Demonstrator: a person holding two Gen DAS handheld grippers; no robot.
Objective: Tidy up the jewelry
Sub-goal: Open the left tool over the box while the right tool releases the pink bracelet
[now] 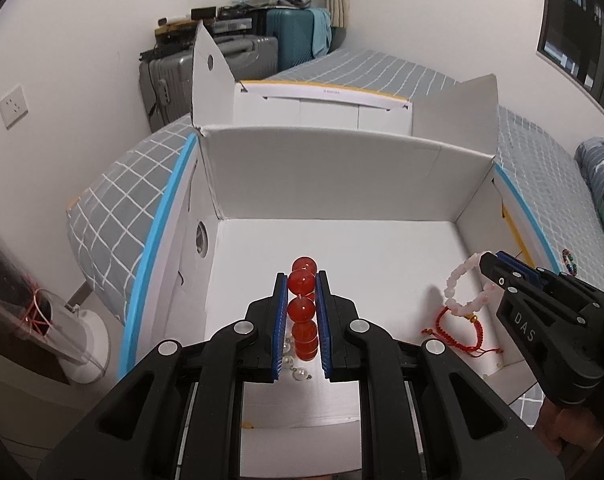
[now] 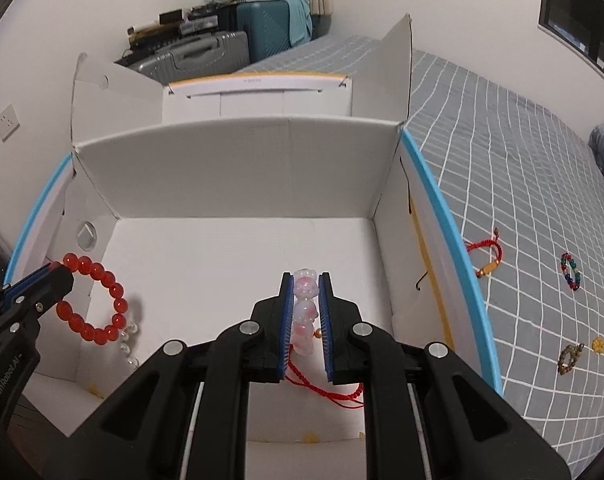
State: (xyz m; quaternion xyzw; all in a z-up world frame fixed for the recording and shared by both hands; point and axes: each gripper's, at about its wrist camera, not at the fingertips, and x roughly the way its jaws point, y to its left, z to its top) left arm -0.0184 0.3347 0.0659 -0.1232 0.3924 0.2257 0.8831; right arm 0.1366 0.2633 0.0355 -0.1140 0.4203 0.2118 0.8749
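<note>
My left gripper is shut on a red bead bracelet and holds it over the left part of the open white box. The red bead bracelet hangs as a ring in the right wrist view, held by the left gripper. My right gripper is shut on a pale pink bead bracelet with red cord, over the box's right part. The right gripper and pink bracelet also show in the left wrist view. A pearl string lies on the box floor.
The box sits on a grey checked bed. On the bed right of the box lie a red cord bracelet, a multicoloured bead bracelet, a brownish bracelet and a small yellow piece. Suitcases stand behind.
</note>
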